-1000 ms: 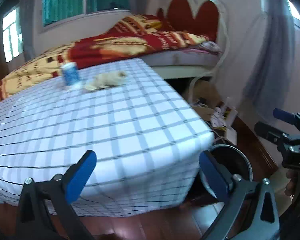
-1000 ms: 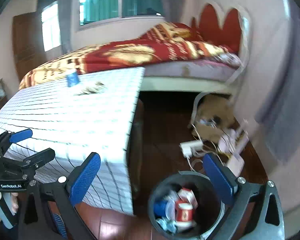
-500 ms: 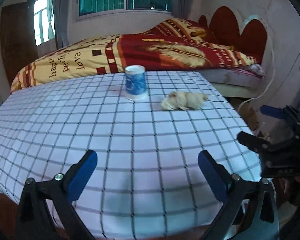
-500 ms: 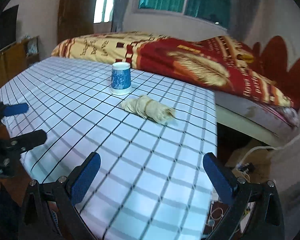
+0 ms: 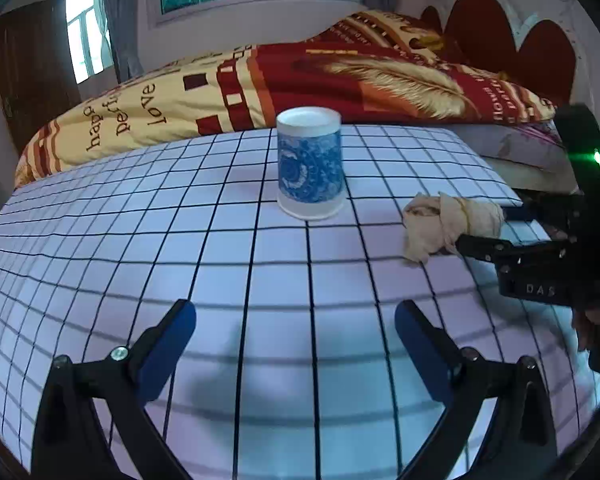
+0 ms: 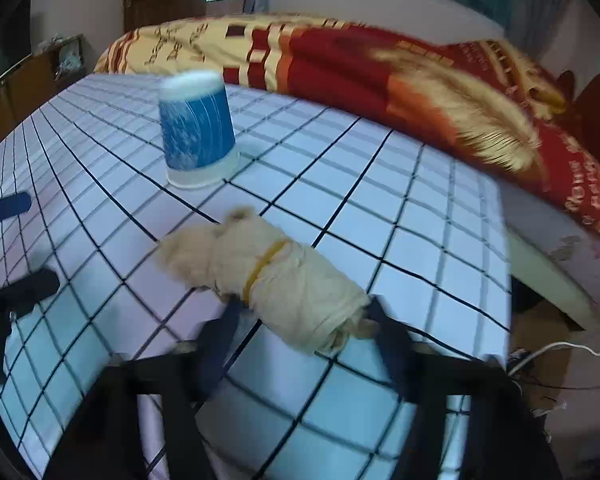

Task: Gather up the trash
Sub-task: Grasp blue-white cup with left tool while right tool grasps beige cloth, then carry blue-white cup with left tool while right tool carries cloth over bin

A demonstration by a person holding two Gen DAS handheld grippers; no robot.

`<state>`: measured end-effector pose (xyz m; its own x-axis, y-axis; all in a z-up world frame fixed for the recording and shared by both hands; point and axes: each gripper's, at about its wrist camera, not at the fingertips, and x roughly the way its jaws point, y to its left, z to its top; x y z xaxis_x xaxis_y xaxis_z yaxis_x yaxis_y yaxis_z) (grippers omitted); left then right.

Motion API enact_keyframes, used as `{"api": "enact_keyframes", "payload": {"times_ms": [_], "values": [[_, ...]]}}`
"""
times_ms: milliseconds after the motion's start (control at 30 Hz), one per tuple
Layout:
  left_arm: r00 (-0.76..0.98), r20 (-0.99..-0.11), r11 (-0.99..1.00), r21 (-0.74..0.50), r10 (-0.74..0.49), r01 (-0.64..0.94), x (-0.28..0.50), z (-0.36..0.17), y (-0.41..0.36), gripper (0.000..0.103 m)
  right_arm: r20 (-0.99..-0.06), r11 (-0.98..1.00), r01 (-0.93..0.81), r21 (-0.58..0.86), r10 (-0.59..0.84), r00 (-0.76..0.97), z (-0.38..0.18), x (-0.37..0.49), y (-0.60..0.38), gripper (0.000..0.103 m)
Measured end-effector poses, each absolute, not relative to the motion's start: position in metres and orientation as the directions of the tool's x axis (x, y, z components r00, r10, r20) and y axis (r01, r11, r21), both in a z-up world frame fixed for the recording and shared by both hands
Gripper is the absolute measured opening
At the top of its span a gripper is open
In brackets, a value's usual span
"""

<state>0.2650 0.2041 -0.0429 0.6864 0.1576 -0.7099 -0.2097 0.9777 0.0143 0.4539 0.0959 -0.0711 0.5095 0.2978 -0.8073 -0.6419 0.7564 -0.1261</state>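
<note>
Table (image 5: pixel 260 300) first: its checked cloth carries the paper cup (image 5: pixel 310 168) at twelve o'clock and the tied rag bundle (image 6: pixel 276 280) at three. My right gripper (image 6: pixel 300 316) is closing around the bundle's near end; I should squeeze squarely. My left gripper (image 5: pixel 296 320) gapes wide, empty.

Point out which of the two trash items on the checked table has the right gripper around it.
The cream wad bound with a yellow band: the right gripper is closing around its end. The upside-down blue cup stands apart, untouched.
</note>
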Motion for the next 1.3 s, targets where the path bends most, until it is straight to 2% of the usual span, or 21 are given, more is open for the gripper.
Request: {"api": "enact_keyframes", "payload": {"times_ms": [100,200,367,600,633,700,833,1300], "values": [[0.684,-0.711,0.977,0.014,0.161,-0.214,0.286,-0.045,0.208,0.1,-0.794,0.776,-0.628,-0.068,0.339,0.505,-0.073,0.47,0.092,0.038],[0.687,-0.709,0.974,0.003,0.161,-0.226,0.31,-0.045,0.211,0.098,-0.783,0.84,-0.542,-0.037,0.312,0.538,-0.07,0.49,0.084,0.034],[0.684,-0.714,0.974,-0.017,0.147,-0.226,0.349,-0.048,0.216,0.092,-0.791,0.891,-0.453,-0.018,0.265,0.551,-0.07,0.519,0.085,0.033],[0.671,-0.729,0.975,-0.019,0.138,-0.222,0.383,-0.054,0.224,0.084,-0.796,0.913,-0.408,0.03,0.268,0.542,-0.068,0.535,0.081,0.033],[0.669,-0.732,0.976,-0.023,0.131,-0.216,0.386,-0.055,0.226,0.08,-0.795,0.913,-0.407,0.036,0.273,0.542,-0.067,0.533,0.08,0.033],[0.658,-0.747,0.979,-0.046,0.097,-0.196,0.389,-0.058,0.228,0.06,-0.794,0.911,-0.41,0.041,0.279,0.54,-0.067,0.527,0.077,0.032],[0.674,-0.734,0.986,-0.038,0.081,-0.16,0.369,-0.046,0.22,0.054,-0.789,0.906,-0.423,0.019,0.274,0.551,-0.061,0.505,0.071,0.028],[0.748,-0.663,1.0,0.017,0.016,-0.006,0.251,0.009,0.142,0.052,-0.717,0.921,-0.389,0.018,0.283,0.637,0.002,0.365,0.006,0.019]]}}
